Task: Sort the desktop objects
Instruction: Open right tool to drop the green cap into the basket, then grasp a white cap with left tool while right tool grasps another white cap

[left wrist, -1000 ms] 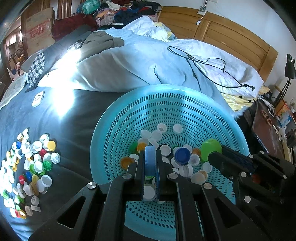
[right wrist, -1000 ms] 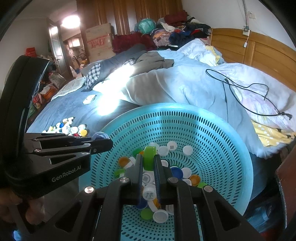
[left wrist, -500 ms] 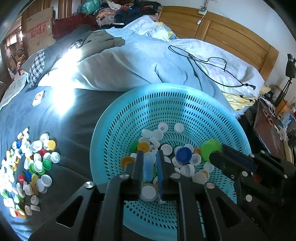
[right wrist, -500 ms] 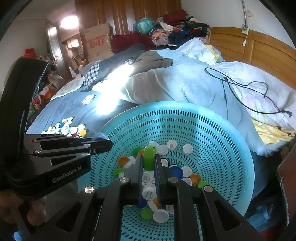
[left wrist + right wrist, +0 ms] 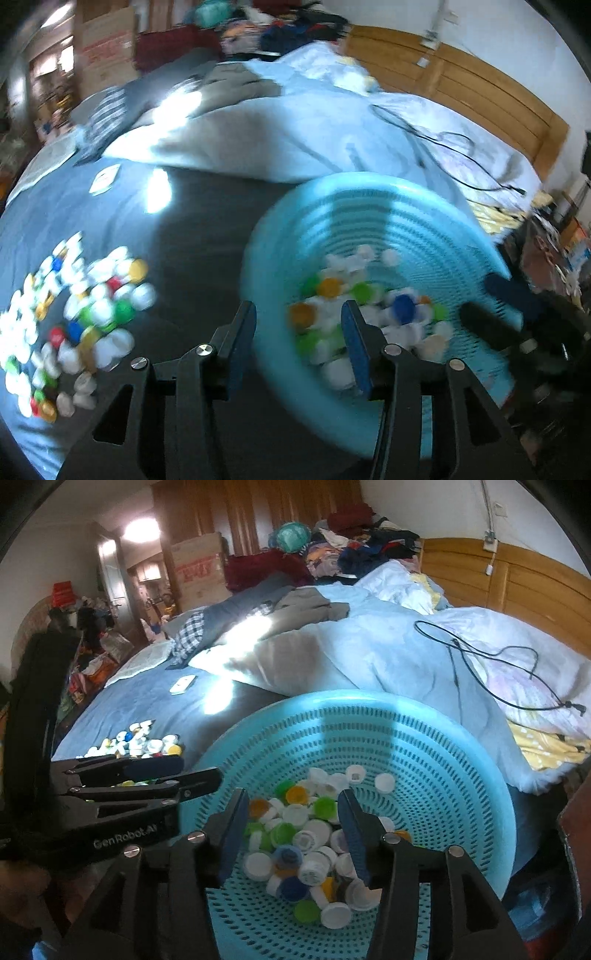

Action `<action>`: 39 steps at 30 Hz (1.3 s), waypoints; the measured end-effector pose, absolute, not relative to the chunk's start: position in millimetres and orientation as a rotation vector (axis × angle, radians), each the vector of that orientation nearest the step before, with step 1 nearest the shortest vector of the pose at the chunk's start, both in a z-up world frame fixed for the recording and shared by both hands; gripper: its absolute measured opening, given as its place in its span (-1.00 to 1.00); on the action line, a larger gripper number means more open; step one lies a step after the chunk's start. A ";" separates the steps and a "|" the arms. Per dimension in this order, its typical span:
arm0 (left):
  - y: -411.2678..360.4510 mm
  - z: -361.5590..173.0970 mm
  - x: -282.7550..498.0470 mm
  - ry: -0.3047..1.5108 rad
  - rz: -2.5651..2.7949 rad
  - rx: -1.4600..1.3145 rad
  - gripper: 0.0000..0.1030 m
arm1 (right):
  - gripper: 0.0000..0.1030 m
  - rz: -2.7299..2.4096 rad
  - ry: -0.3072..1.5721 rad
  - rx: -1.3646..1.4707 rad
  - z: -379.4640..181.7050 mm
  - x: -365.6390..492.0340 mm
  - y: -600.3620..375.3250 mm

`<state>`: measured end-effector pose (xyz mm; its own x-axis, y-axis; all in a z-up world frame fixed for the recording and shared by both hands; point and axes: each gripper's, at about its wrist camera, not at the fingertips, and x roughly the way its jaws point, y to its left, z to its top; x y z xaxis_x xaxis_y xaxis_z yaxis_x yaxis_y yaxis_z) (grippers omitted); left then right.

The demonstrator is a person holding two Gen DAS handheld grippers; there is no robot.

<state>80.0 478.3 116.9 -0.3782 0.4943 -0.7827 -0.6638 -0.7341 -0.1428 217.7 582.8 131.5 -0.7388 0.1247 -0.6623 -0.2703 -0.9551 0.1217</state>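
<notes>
Both tongs, left (image 5: 297, 343) and right (image 5: 291, 829), opening empty over the basket (image 5: 461, 775); we should carry bottle caps (image 5: 306, 842) across singly, releasing low.

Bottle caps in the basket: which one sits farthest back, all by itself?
The white plastic bottle cap, lying alone on the turquoise perforated plastic basket's bare floor, right of and behind the main heap.

Rumpled bed (image 5: 369, 653) with wooden headboard (image 5: 517, 579); ceiling light (image 5: 142, 530) glowing beyond.
</notes>
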 end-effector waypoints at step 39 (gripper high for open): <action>78.2 -6.4 -2.3 -0.158 2.648 -1.266 -0.48 | 0.10 2.943 0.087 -1.457 52.5 103.1 386.4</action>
